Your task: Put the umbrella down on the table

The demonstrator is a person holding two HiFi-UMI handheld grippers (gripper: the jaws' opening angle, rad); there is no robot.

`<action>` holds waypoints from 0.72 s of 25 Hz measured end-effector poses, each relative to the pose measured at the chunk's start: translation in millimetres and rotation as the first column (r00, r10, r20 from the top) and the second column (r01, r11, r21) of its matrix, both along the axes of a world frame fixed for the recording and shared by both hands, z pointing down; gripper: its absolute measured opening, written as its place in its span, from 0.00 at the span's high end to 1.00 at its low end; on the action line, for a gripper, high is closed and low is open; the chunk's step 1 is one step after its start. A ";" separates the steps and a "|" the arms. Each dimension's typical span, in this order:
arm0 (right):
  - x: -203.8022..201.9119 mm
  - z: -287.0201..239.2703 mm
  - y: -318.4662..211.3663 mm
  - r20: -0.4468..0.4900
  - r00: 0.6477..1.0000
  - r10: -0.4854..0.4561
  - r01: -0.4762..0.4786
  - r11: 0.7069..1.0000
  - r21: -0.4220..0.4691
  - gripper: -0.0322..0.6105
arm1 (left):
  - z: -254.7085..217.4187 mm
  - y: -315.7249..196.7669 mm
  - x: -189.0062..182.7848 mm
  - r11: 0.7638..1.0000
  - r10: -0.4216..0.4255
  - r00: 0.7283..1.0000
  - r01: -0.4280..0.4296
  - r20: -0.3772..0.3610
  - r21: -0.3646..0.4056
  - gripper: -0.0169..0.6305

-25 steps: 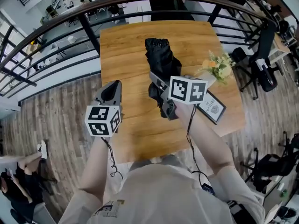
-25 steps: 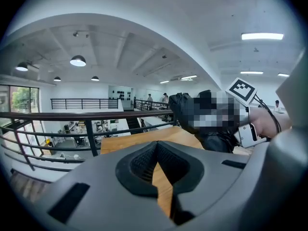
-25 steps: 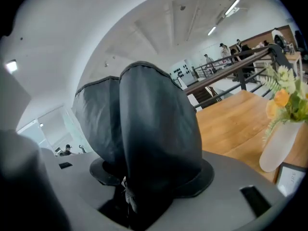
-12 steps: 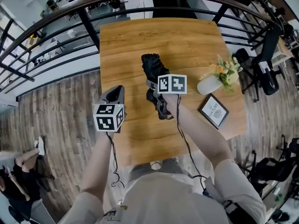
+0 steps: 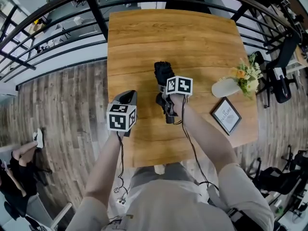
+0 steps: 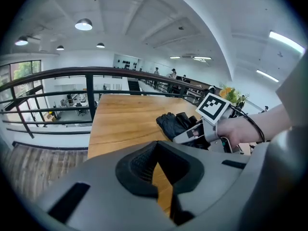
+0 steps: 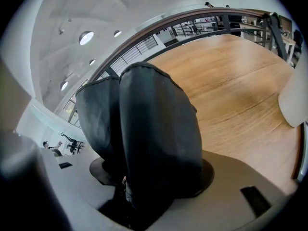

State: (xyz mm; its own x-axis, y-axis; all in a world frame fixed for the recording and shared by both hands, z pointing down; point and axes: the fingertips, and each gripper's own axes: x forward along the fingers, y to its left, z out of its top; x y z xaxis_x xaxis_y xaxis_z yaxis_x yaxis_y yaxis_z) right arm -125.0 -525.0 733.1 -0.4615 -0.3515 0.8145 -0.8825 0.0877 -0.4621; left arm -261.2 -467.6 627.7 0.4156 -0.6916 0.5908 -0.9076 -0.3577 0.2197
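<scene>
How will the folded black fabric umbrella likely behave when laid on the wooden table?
The folded black fabric umbrella probably gives softly: its canopy bulges in loose folds beyond the right tongs. Being roughly cylindrical, it may roll a little on the smooth wooden table.

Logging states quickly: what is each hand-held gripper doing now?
Left hand-held gripper: closed, empty.
Right hand-held gripper: closed on the folded black umbrella.

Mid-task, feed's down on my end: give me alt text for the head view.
The right gripper holds a folded black umbrella over the middle of a wooden table. The left gripper, empty, hovers at the table's left edge; a white vase of flowers and a framed card are at the right edge.
</scene>
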 end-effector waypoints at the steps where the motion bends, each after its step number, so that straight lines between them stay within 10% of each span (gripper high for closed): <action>1: 0.4 5.5 -0.3 -0.008 1.000 -0.005 0.005 1.000 -0.005 0.52 | 1.9 1.7 0.5 1.000 0.002 1.000 -0.002 -0.002 -0.006 0.95; 18: 24.5 -9.6 34.7 -0.056 0.997 -0.044 0.044 0.999 -0.005 0.52 | -46.6 51.3 11.7 0.998 0.064 0.998 -0.064 0.000 0.021 0.95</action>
